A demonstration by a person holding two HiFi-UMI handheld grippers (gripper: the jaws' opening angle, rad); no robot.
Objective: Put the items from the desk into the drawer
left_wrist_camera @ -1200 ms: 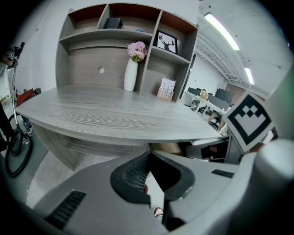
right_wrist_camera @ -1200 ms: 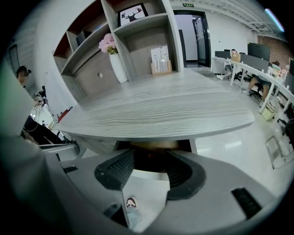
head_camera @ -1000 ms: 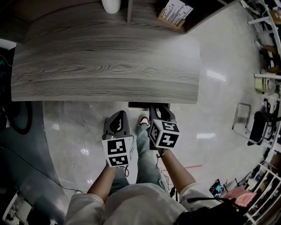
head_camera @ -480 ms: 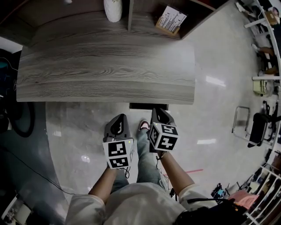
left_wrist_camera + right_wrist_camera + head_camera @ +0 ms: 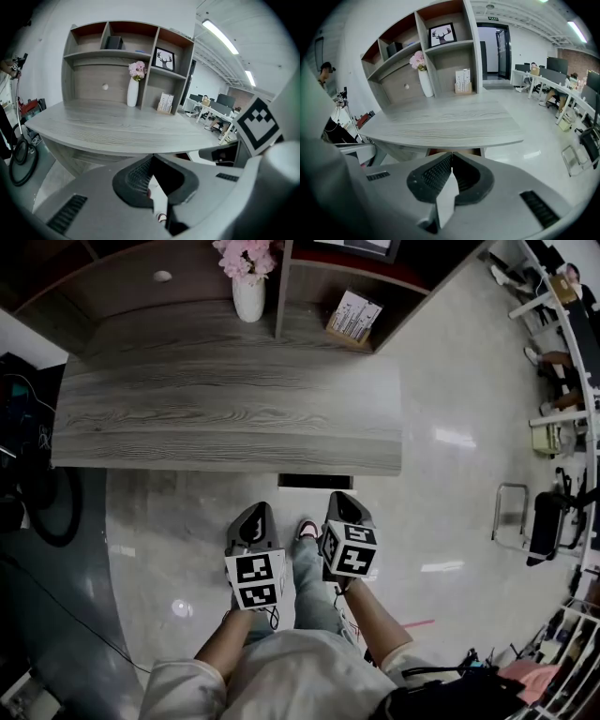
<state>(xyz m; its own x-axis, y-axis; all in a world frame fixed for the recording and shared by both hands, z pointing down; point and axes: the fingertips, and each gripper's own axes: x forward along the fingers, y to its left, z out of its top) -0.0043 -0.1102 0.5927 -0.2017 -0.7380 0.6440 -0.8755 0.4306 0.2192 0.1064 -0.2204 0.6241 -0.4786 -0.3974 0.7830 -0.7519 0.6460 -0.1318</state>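
the left gripper (image 5: 151, 158) and right gripper (image 5: 451, 168) hung side by side over the floor, short of the desk (image 5: 225, 418). the left jaws sat tip to tip, empty; the right jaws had just been closing and met on nothing. the drawer (image 5: 315, 481) showed dark under the desk's near edge. a white vase (image 5: 248, 298) stood at the back.

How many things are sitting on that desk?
2. A white vase of pink flowers stands at the back, just left of the shelf divider. A small box of papers stands right of it, under the shelf. Others may be hidden.
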